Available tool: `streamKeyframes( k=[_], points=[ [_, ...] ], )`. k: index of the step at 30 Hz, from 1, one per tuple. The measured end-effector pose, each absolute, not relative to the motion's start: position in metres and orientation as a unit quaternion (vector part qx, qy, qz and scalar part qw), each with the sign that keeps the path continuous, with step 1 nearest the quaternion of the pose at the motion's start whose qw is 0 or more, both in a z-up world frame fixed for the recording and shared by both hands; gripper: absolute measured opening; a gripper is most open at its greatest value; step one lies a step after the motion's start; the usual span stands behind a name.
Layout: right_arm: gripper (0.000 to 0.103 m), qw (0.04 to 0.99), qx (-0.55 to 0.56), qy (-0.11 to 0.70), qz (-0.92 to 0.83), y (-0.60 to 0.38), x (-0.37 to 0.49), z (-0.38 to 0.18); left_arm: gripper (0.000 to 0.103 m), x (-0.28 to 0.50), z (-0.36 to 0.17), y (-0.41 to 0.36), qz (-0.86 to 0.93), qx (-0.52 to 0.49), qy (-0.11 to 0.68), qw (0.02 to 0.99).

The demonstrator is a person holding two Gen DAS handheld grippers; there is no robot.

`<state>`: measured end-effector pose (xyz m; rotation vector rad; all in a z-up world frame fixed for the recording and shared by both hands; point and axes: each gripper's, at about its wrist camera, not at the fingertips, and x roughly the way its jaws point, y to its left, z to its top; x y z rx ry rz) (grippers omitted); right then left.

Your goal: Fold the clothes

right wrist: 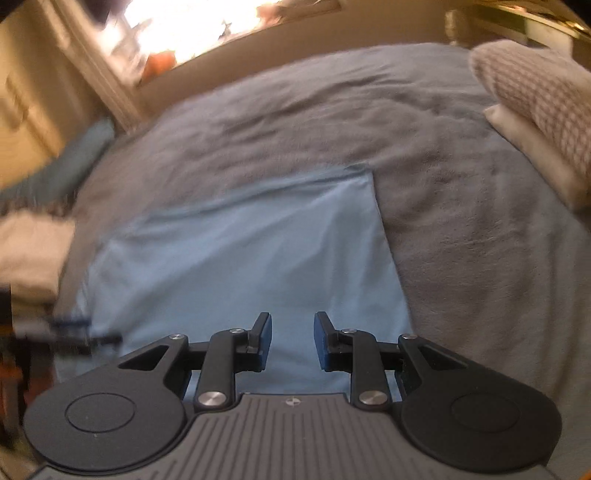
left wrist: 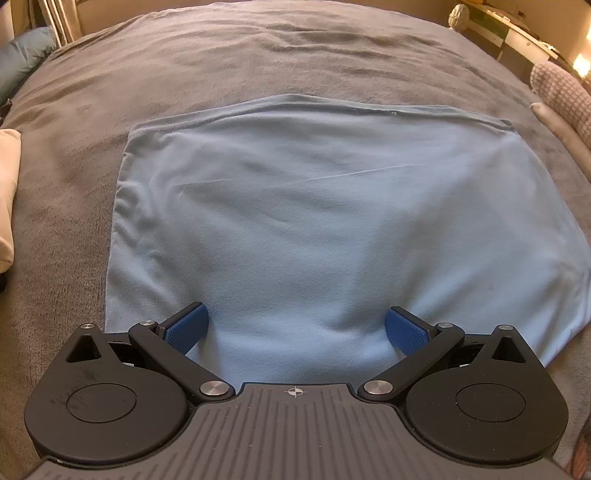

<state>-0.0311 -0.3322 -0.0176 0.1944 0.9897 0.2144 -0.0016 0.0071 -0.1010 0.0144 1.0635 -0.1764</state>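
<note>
A light blue garment [left wrist: 314, 206] lies folded flat into a rough rectangle on a grey blanket [left wrist: 258, 55]. My left gripper [left wrist: 295, 325] hovers over its near edge, its jaws spread wide and its blue pads [left wrist: 186, 326] empty. In the blurred right wrist view, the same garment [right wrist: 240, 251] lies below my right gripper [right wrist: 292, 339]. Those jaws stand a narrow gap apart with nothing between them, above the garment's near right part. The garment's right edge runs straight just beyond the right finger.
The grey blanket [right wrist: 461, 221] covers a bed. A knitted cushion [right wrist: 535, 96] and a pale pillow [right wrist: 532, 155] sit at the right edge. A cream bundle [left wrist: 7, 192] and a teal pillow [left wrist: 22, 51] lie at the left. Furniture [left wrist: 517, 29] stands beyond the far right corner.
</note>
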Motion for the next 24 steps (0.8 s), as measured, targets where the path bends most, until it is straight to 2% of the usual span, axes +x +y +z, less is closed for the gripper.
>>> streamKeyframes(
  k=[4, 8, 15, 24],
  points=[
    [0.027, 0.852, 0.006, 0.514, 0.096, -0.318, -0.036, -0.03, 0.103, -0.001, -0.102, 0.006, -0.083, 0.007, 0.507, 0.858],
    [0.026, 0.851, -0.011, 0.513, 0.11, -0.306, -0.038, -0.043, 0.103, 0.0, -0.102, 0.006, -0.083, 0.007, 0.507, 0.858],
    [0.026, 0.825, -0.077, 0.556, 0.072, -0.32, -0.056, -0.07, 0.103, -0.001, -0.102, 0.007, -0.084, 0.006, 0.508, 0.857],
    [0.026, 0.849, -0.077, 0.518, 0.073, -0.31, -0.051, -0.047, 0.103, -0.002, -0.102, 0.008, -0.083, 0.008, 0.507, 0.858]
  ],
)
